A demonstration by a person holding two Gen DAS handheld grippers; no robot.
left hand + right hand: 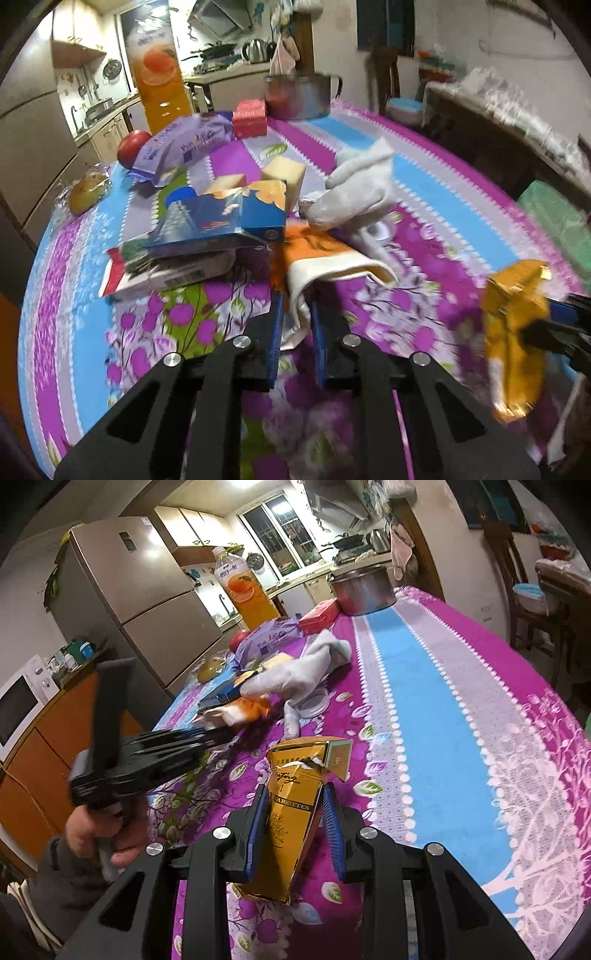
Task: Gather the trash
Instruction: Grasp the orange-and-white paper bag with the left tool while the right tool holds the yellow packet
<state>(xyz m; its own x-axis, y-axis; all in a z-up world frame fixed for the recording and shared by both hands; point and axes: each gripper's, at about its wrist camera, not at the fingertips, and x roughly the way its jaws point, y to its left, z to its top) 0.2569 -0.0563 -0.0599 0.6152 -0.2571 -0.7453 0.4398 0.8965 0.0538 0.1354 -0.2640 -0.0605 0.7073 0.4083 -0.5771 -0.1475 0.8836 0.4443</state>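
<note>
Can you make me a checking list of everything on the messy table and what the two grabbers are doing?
Surface: flowery purple and blue tablecloth.
Job's things: orange and white wrapper; gold cigarette pack.
Clutter: blue box, purple bag, grey sock, red box, metal pot, juice bottle.
Grippers: left gripper shut on the wrapper's edge; right gripper holds the cigarette pack.
Cables: nothing seen.
Surroundings: kitchen with fridge.
</note>
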